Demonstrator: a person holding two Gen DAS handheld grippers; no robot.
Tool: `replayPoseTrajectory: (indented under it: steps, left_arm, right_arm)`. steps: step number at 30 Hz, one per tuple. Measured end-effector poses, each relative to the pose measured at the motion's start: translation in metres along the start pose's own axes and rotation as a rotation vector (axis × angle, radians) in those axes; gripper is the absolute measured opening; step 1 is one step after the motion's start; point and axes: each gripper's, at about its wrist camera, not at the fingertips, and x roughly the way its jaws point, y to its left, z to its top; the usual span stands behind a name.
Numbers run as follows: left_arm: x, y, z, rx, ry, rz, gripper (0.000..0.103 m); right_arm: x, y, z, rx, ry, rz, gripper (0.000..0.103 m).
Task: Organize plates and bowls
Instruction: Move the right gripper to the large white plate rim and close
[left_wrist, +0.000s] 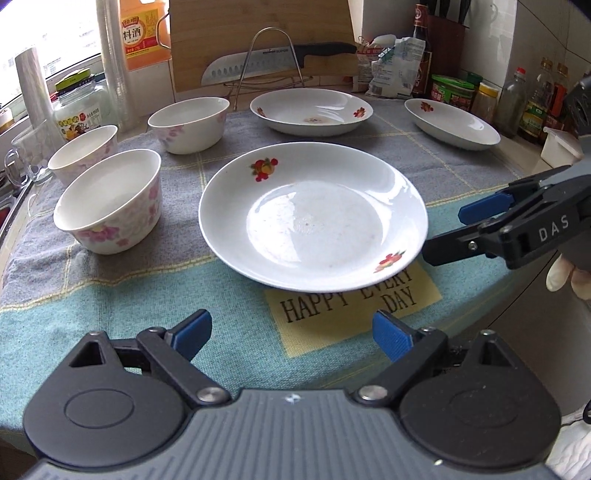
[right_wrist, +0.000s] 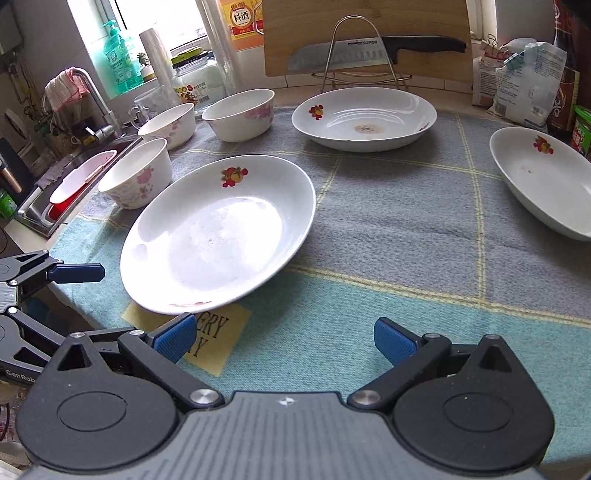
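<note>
Nearby, three bowls (left_wrist: 110, 199) (knife (left_wrist: 273, 62) behind)

At the bottom of the frame the right gripper (right_wrist: 284, 341) holds its blue-padded fingers (right_wrist: 395, 341) apart with nothing between them, above a teal and grey checked cloth (right_wrist: 388, 206) on the bench. A white round plate with red fruit prints (right_wrist: 218, 236) lies centre-left, two more like it (right_wrist: 364, 118) (right_wrist: 543, 181) at upper centre and right. Three white bowls with pink flowers (right_wrist: 138, 173) (right_wrist: 168, 123) (right_wrist: 240, 114) stand at upper left; the left gripper (right_wrist: 77, 273) enters at the left edge.
</note>
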Motion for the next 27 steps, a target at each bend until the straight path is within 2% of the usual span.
replayPoseTrajectory:
  steps: [3, 12, 16, 21, 27]
  left_arm:
    - [0.006, 0.006, 0.001, 0.027, 0.004, -0.027, 0.094]
    - [0.026, 0.017, 0.009, 0.103, 0.002, -0.097, 0.096]
    - [0.031, 0.021, 0.012, 0.133, -0.002, -0.118, 0.102]
    - [0.034, 0.026, 0.013, 0.152, -0.017, -0.138, 0.102]
    - [0.037, 0.031, 0.015, 0.168, -0.031, -0.156, 0.103]
  right_arm:
    - [0.008, 0.005, 0.006, 0.014, 0.005, 0.030, 0.103]
    - [0.032, 0.013, 0.028, 0.070, 0.032, 0.026, 0.103]
    - [0.043, 0.017, 0.041, 0.100, 0.052, 0.005, 0.103]
    - [0.055, 0.021, 0.056, 0.113, 0.105, -0.027, 0.103]
    - [0.057, 0.027, 0.056, 0.109, 0.109, -0.063, 0.103]
